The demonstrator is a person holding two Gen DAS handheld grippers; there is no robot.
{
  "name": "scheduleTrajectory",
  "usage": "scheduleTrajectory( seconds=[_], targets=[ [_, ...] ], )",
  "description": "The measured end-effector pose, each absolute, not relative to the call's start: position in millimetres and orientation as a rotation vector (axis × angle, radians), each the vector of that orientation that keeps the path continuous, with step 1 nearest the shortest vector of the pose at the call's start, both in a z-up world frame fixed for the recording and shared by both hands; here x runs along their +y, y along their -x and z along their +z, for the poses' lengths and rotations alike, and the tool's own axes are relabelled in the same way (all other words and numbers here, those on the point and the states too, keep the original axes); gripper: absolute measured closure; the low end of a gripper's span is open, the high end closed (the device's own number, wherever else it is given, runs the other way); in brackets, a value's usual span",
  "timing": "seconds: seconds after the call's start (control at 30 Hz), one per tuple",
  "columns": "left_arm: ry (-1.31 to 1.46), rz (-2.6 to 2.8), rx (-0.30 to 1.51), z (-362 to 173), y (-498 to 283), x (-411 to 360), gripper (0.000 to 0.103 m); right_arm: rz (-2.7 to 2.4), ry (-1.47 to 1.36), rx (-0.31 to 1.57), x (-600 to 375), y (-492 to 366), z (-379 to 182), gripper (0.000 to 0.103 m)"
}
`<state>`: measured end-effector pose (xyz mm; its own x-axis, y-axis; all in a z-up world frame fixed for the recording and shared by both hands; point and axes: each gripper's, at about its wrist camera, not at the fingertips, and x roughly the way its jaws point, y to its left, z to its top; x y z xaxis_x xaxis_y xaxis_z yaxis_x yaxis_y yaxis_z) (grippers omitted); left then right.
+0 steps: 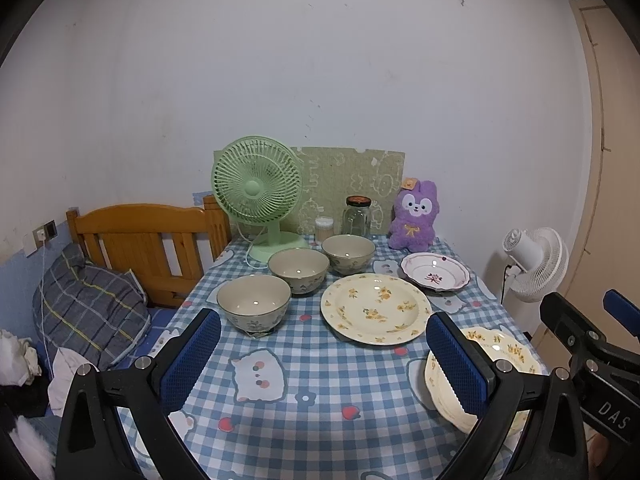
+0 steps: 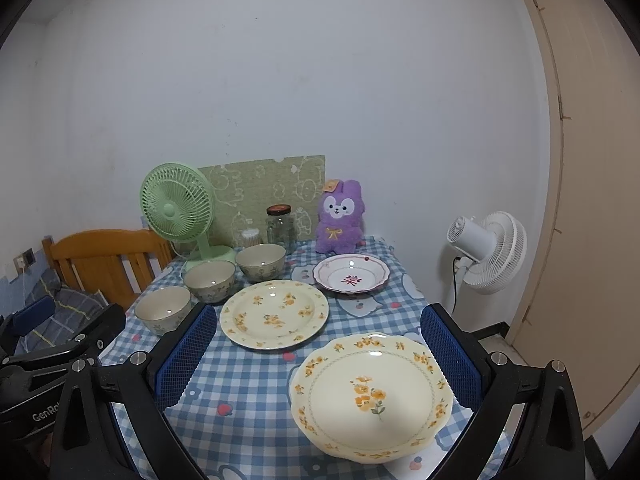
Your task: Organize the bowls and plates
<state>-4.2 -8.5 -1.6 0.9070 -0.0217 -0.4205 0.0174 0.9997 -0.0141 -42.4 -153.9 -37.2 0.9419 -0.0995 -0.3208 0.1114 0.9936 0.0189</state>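
Nearest the right gripper [image 2: 316,356] lies the scalloped yellow-flowered plate [image 2: 372,396], flat on the counter [image 2: 248,384], between fingers spread wide and clamped on nothing. Left gripper [image 1: 324,356] hovers likewise, fingers apart, over bare cloth. A round yellow plate [image 1: 376,308] sits mid-counter, a pink-flowered plate [image 1: 435,271] behind it, and three bowls [image 1: 298,270] run in a diagonal row on the left, none stacked yet, so sorting looks unstarted. Green fan [image 1: 258,196], jar [image 1: 357,216] and purple plush [image 1: 414,216] crowd the back edge, limiting room there
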Motion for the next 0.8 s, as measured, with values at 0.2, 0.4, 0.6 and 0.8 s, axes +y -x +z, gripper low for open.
scheduleTrajectory(
  seconds=[0.2,0.4,0.6,0.8],
  targets=[
    [0.004,-0.029,0.457,-12.2,-8.8,-21.1,0.0,-0.114,-0.053,0.355,-166.5,33.0,-47.7,0.0],
    [0.02,-0.063,0.5,-29.8,-29.6,-35.2,0.0,-0.128,-0.056,0.388,-186.3,16.6,-64.5,0.0],
    [-0.01,-0.079,0.524,-56.2,-51.6,-58.1,0.001,-0.16,-0.048,0.421,-207.4,-5.4,-90.5,0.0],
    [-0.051,-0.123,0.606,-79.8,-75.3,-81.8,0.002,-0.198,-0.103,0.488,-237.1,-25.4,-115.1,0.0]
  ],
)
